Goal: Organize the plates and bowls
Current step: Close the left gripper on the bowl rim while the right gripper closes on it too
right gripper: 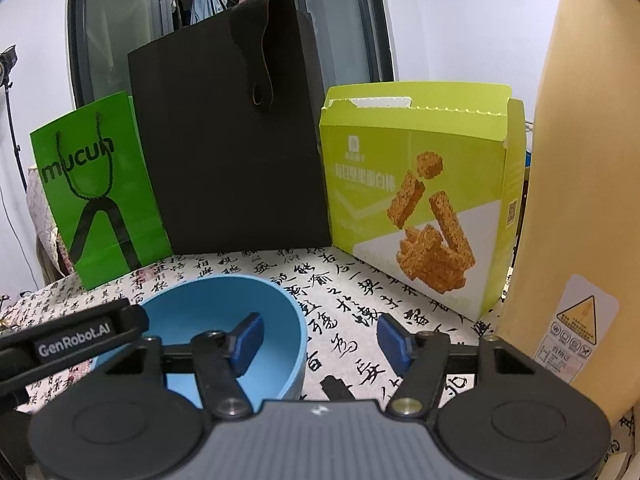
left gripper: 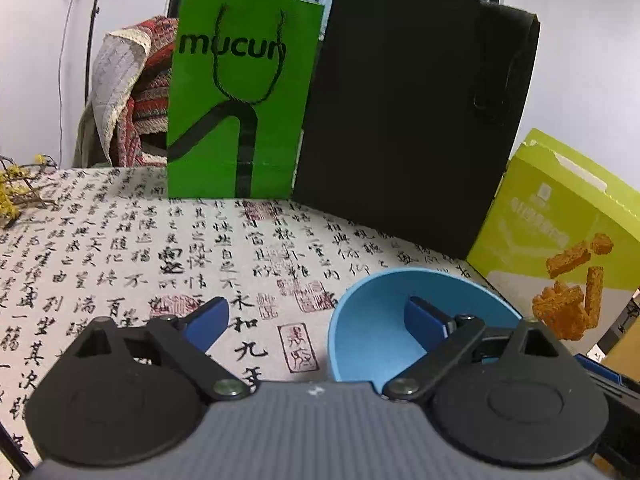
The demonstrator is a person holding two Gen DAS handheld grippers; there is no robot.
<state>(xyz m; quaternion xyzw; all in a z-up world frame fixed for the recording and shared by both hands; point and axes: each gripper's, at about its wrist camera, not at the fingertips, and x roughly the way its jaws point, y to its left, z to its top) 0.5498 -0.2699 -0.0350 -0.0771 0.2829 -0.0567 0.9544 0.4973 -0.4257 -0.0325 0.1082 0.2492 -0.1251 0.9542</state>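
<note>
Blue bowl (right gripper: 224, 336) upright on calligraphy-cloth surface (left gripper: 120, 264). Left hand-held gripper (left gripper: 316, 320) wide open, right hand-held gripper (right gripper: 318, 334) part open, both straddling opposite rim walls, nothing pinched. Risk: uneven squeeze, bowl tipping or skidding toward snack box (right gripper: 416, 200).

bare cloth (left gripper: 120, 248) ahead, bags (left gripper: 400, 120) (upright) behind

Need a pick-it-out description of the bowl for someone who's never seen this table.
Start from the table under the calligraphy-print cloth, where a green bag, a black bag and a yellow-green snack box stand in a row at the back. In front of the bags sits the blue bowl, upright. It is the only dish and the only round, light blue thing there.
</note>
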